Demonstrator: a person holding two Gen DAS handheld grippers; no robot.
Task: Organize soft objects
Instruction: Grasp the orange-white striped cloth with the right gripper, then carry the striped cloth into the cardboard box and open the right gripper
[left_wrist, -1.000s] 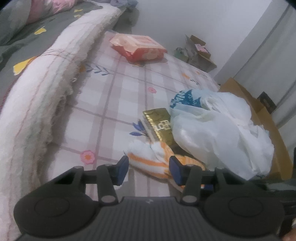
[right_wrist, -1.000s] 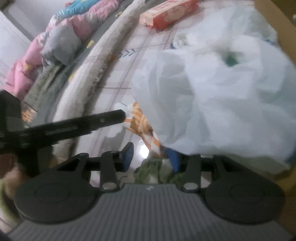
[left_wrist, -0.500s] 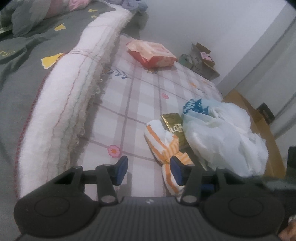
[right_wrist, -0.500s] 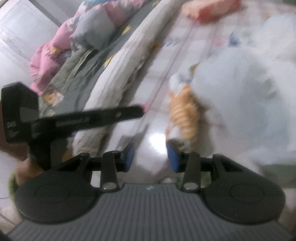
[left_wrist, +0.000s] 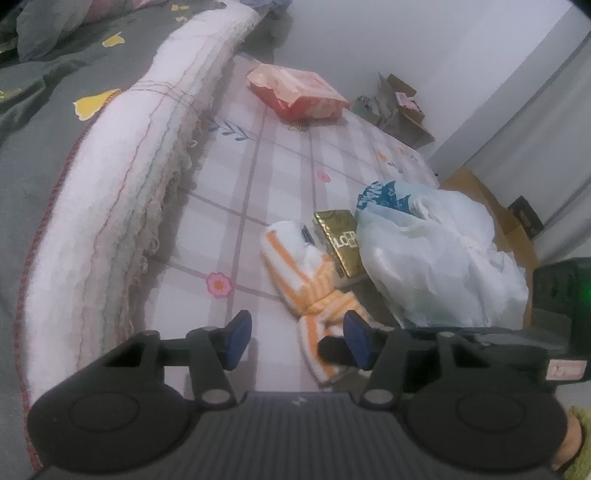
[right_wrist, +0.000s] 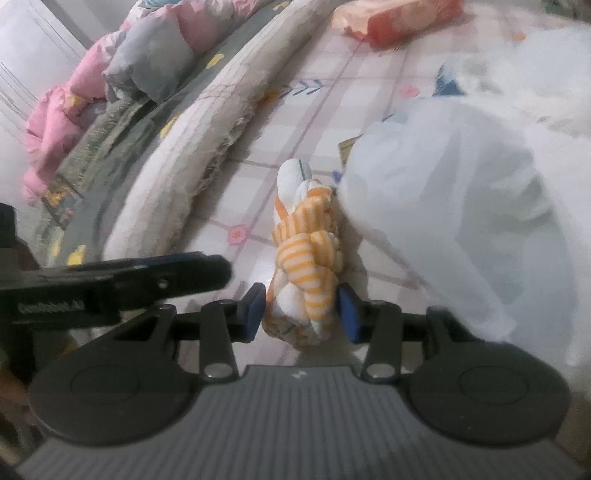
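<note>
An orange-and-white striped cloth (left_wrist: 306, 280) lies bunched on the checked sheet (left_wrist: 280, 162), against a white plastic bag (left_wrist: 443, 266). My left gripper (left_wrist: 297, 339) hovers over the cloth's near end. Its jaws are opening, and the cloth lies by the right pad without being pressed. In the right wrist view the striped cloth (right_wrist: 306, 266) fills the gap of my right gripper (right_wrist: 301, 314), unsqueezed between the blue pads. The left gripper's black finger (right_wrist: 129, 284) reaches in from the left.
A gold packet (left_wrist: 340, 243) leans between cloth and bag. A red-orange packet (left_wrist: 295, 94) lies farther back. A white fringed blanket (left_wrist: 110, 203) edges the grey bedding on the left. A cardboard box (left_wrist: 513, 229) stands behind the bag, and small boxes (left_wrist: 399, 107) stand by the wall.
The left jaws have widened and the left view has drawn back from the cloth. The right gripper swung off the white bag and now straddles the striped cloth.
</note>
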